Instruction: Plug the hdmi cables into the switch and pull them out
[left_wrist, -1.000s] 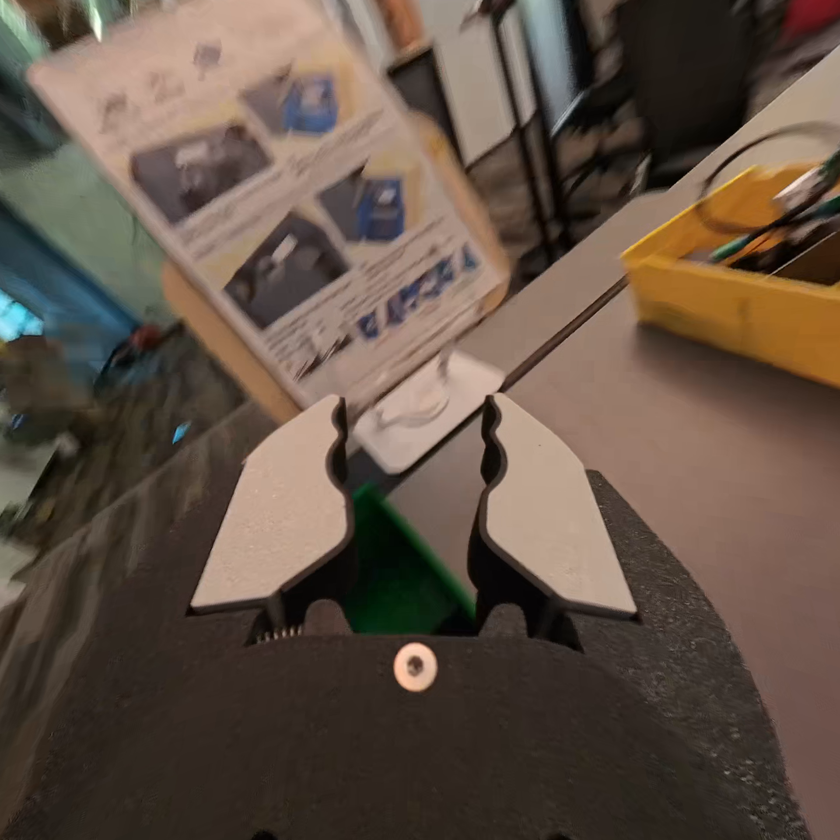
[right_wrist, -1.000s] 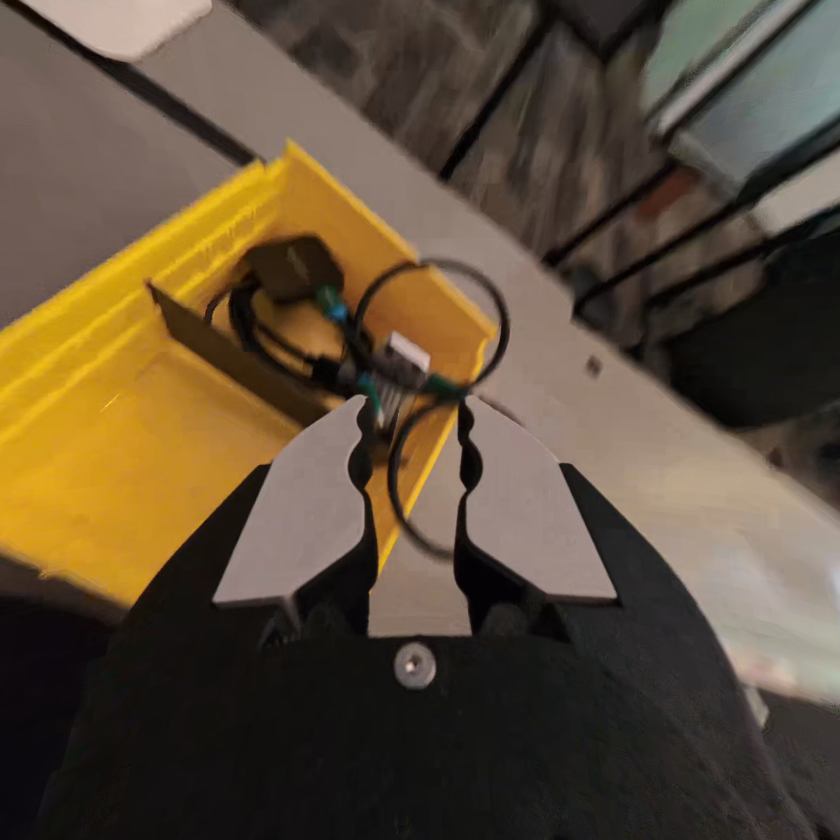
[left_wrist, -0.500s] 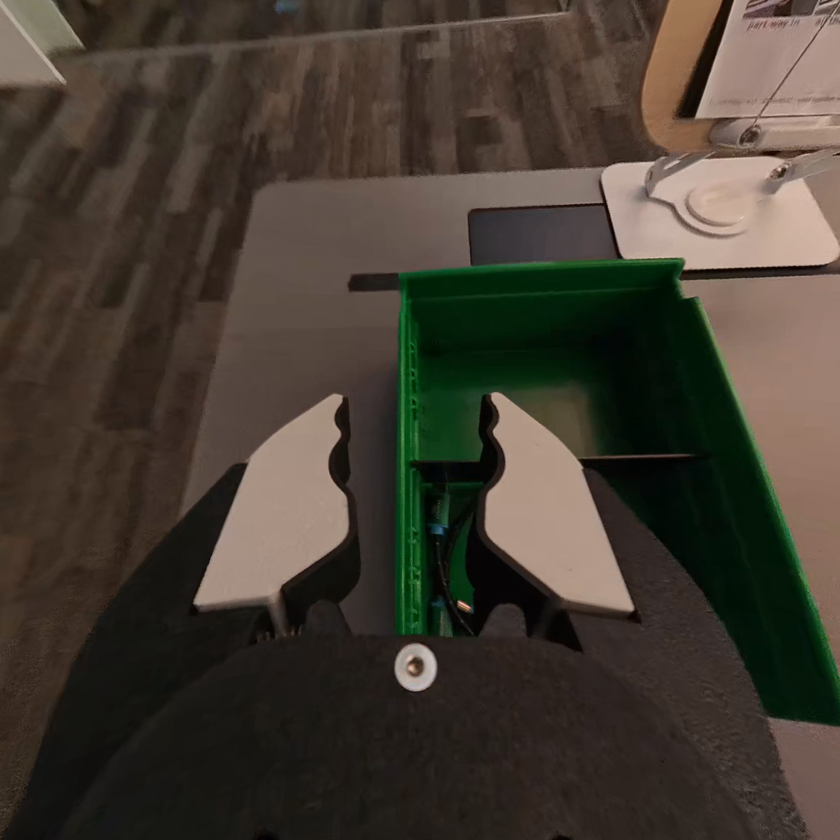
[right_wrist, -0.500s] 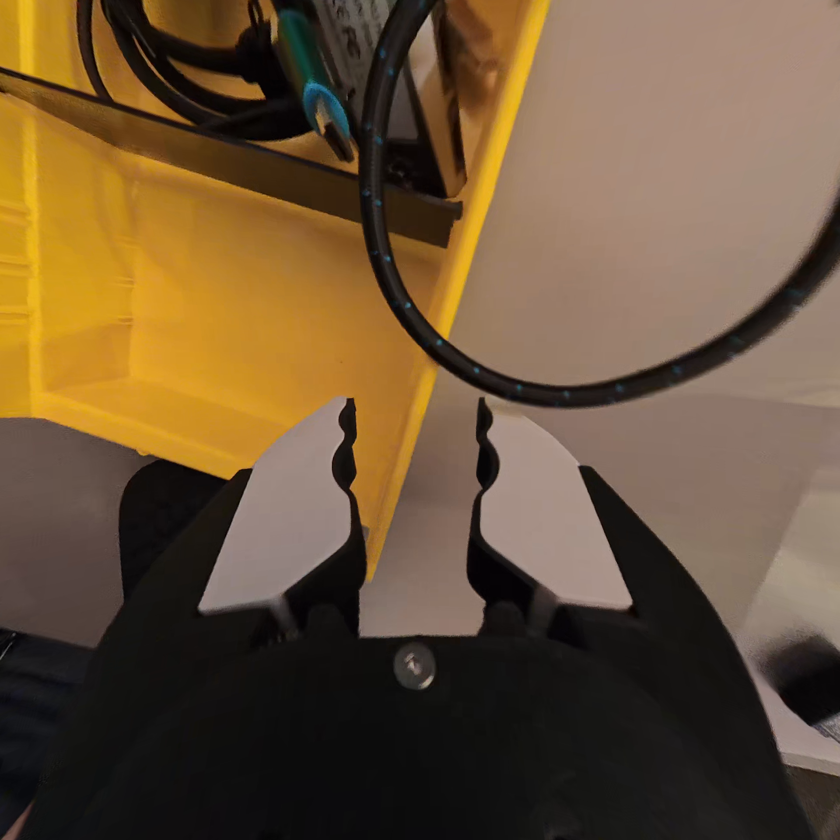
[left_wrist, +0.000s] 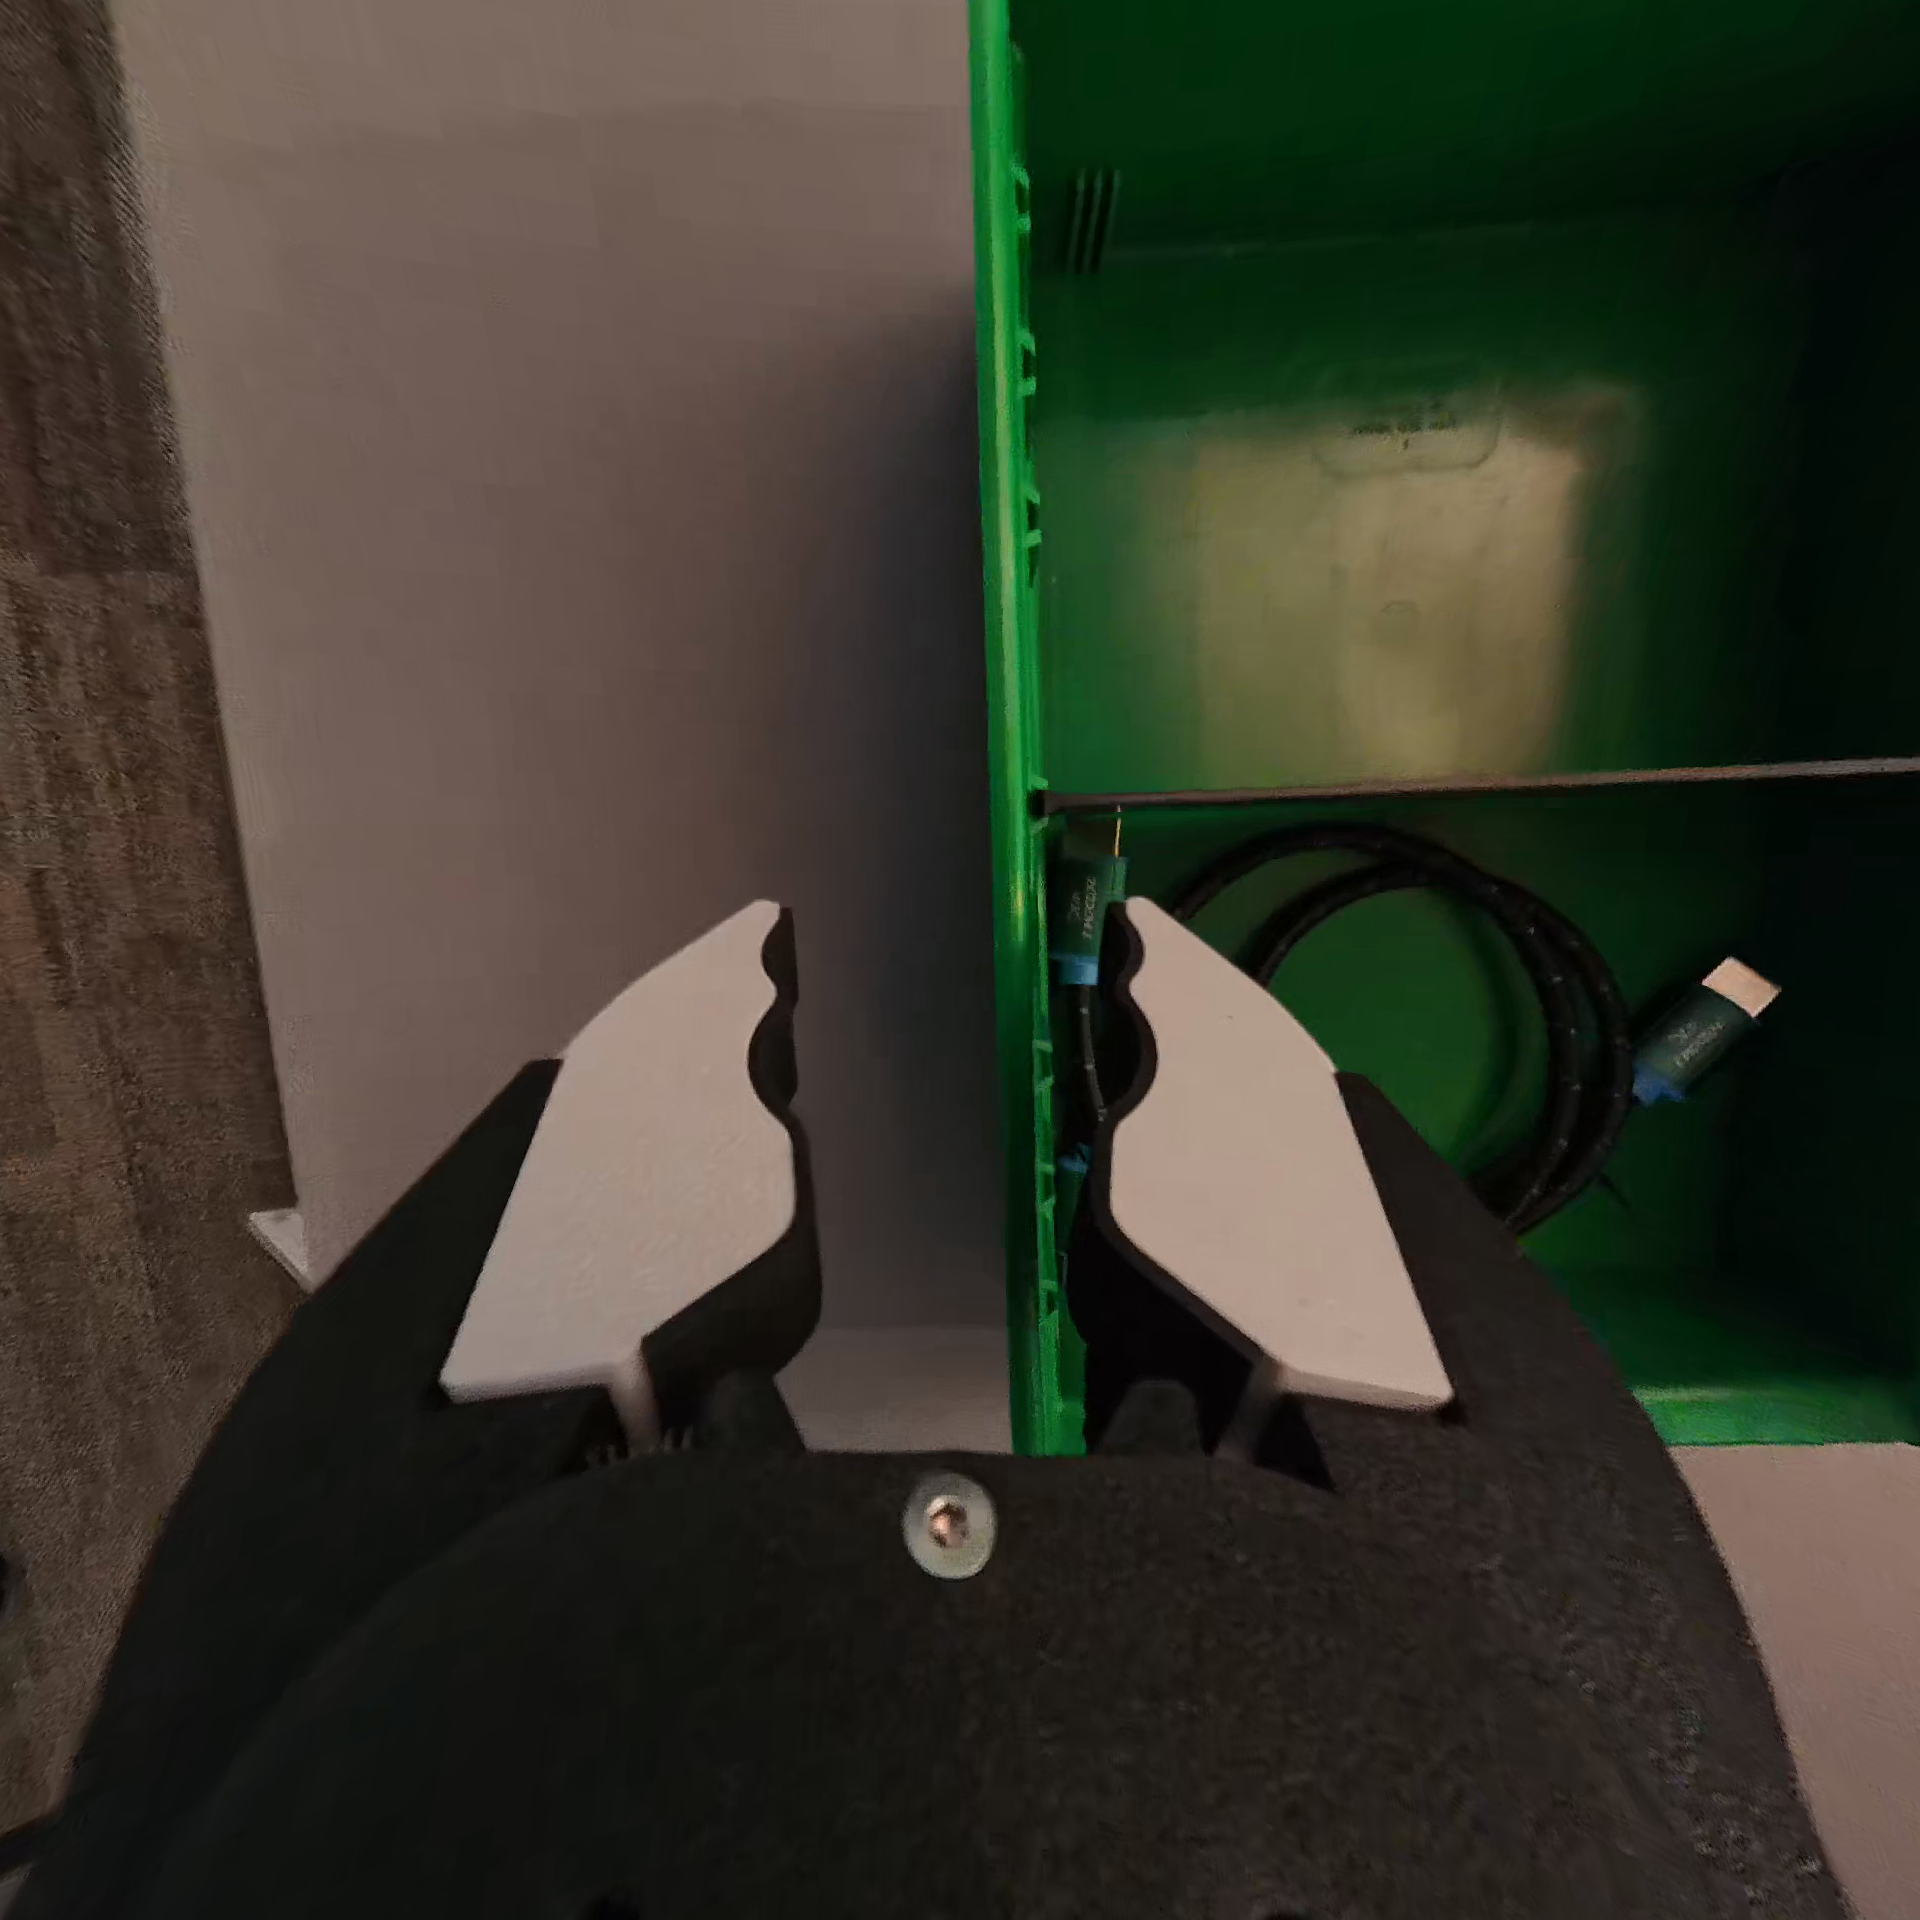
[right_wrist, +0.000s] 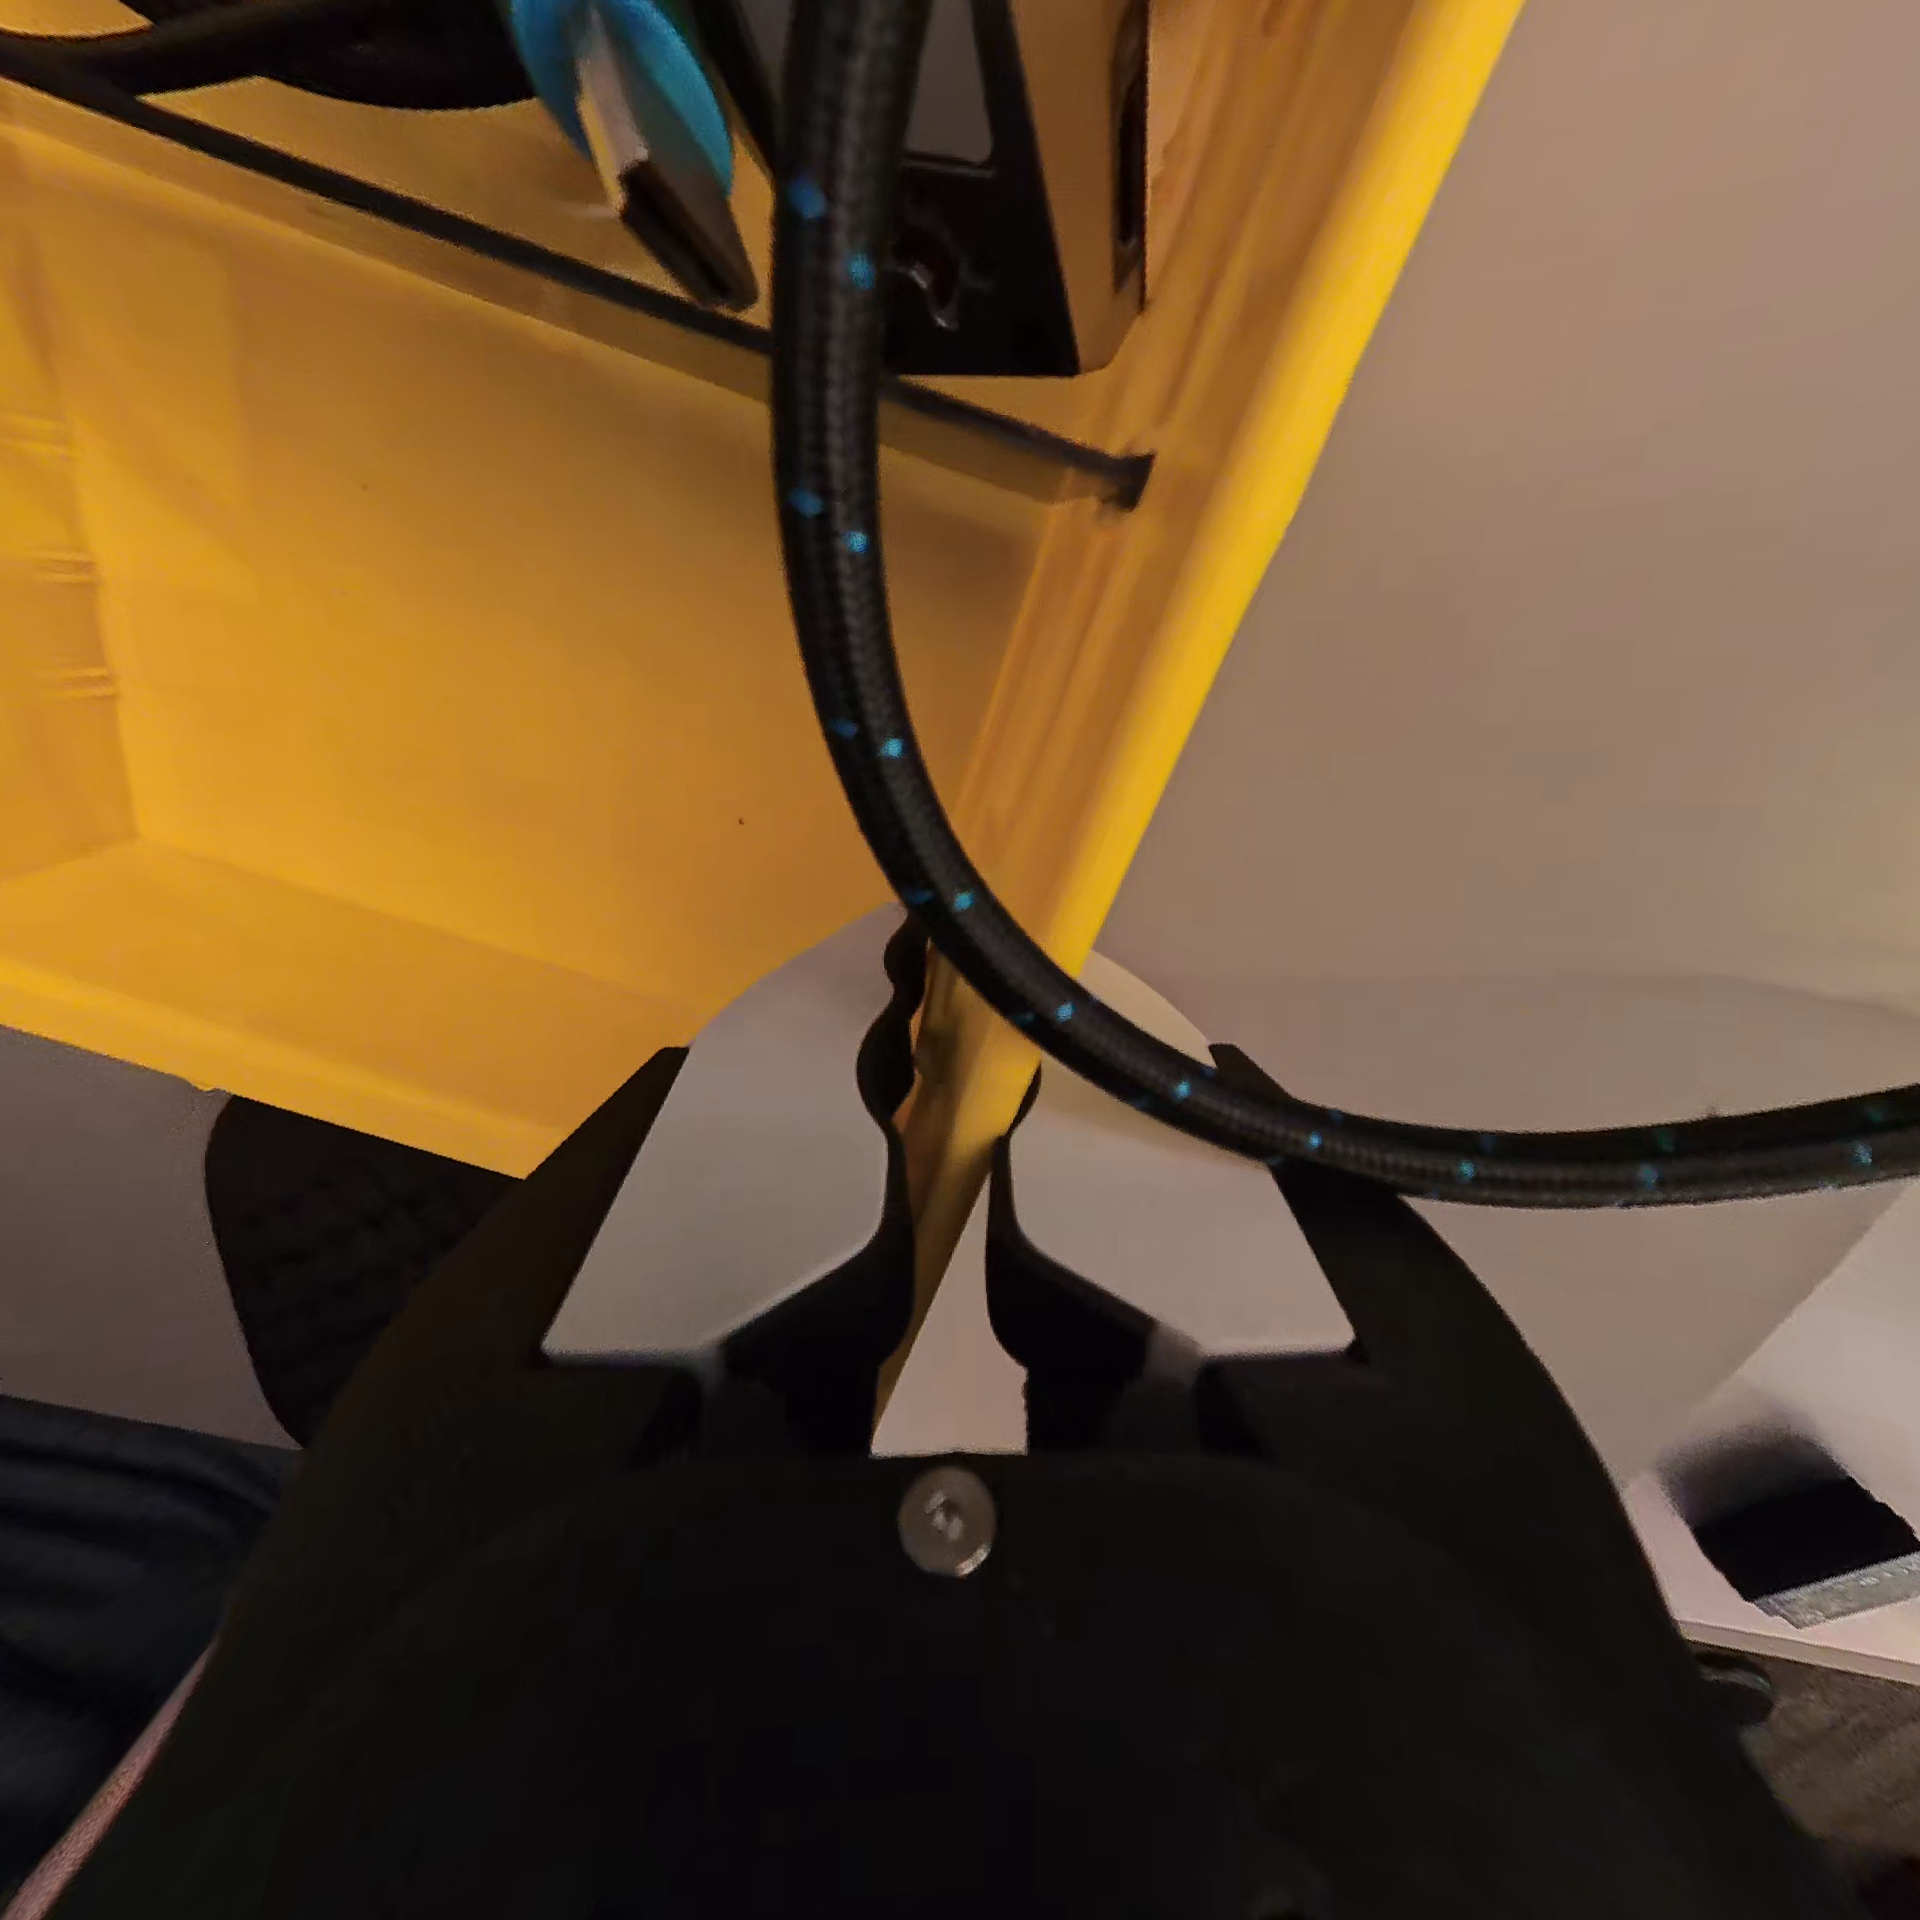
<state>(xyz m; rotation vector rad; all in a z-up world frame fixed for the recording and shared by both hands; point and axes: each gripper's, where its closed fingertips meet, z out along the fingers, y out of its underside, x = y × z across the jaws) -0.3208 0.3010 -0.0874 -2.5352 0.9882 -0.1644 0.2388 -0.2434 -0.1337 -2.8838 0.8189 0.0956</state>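
Your left gripper (left_wrist: 951, 925) is spread wide and holds nothing; its jaws straddle the left wall of the green bin (left_wrist: 1006, 623), one finger outside over the grey table (left_wrist: 571, 520), the other inside the near compartment. In that compartment lies a coiled black cable (left_wrist: 1558, 997): one plug (left_wrist: 1704, 1029) sits to the right of the coil with its metal tip pointing up and right, and the other plug (left_wrist: 1086, 914) stands against the left wall, just beside your inner fingertip. A dark divider (left_wrist: 1455, 787) closes off the far compartment.

Your right gripper (right_wrist: 971, 997) has closed narrow on the right wall of the yellow bin (right_wrist: 1174, 675), which runs between the jaws. A braided black cable with blue flecks (right_wrist: 831, 540) arcs out of the far compartment, over the divider (right_wrist: 623, 301) and across your right finger, leaving to the right. Beyond the divider you can see a blue-collared plug (right_wrist: 644, 135) and part of a dark and pale device; whether it is the switch cannot be told.
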